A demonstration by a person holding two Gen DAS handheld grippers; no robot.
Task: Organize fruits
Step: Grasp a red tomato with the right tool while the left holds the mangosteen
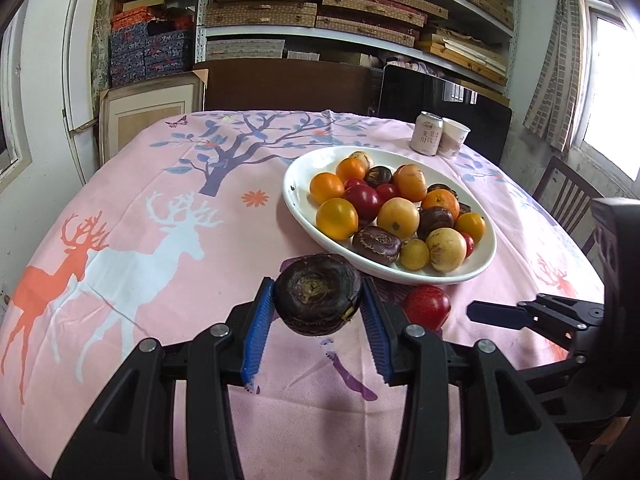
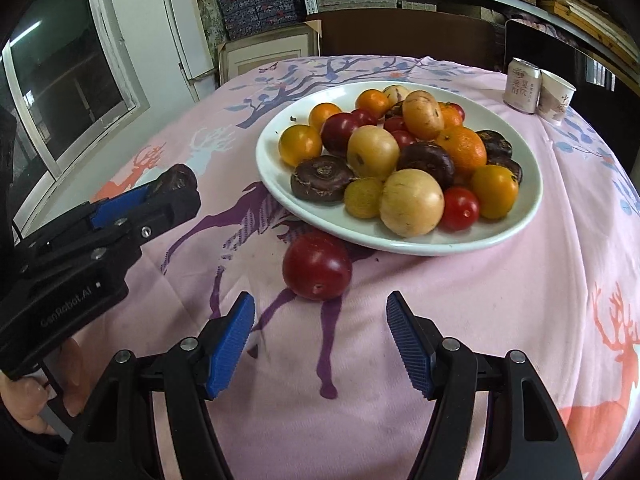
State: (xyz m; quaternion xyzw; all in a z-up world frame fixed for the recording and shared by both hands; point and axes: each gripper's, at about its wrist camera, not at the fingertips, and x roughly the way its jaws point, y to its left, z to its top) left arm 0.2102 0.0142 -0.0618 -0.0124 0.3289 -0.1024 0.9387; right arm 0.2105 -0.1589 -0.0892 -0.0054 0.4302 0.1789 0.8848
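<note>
Left gripper: jaws closed on a dark brown water chestnut, which is pinched between the two blue pads and carried clear of the tablecloth. In the right wrist view, this gripper sits to the left of the white plate, well apart from its rim, with the chestnut showing at its tip. A hand grips its handle.

Right gripper: jaws apart, nothing between the pads. It is positioned in front of the plate, on the near side. In the left wrist view, one of its fingers is visible below the plate's near right edge.

Red fruit: rests on the tablecloth just beside the plate's near rim, between that rim and the right gripper's open fingers. It is not touched by either pad. The left wrist view shows the same fruit in front of the plate.

Plate contents: a heap of fruit, comprising orange, yellow, pale tan, red and dark brown pieces. Another brown water chestnut lies at the near left edge of the heap.

Beyond the plate, at its far right: a drink can and a paper cup, touching each other.
</note>
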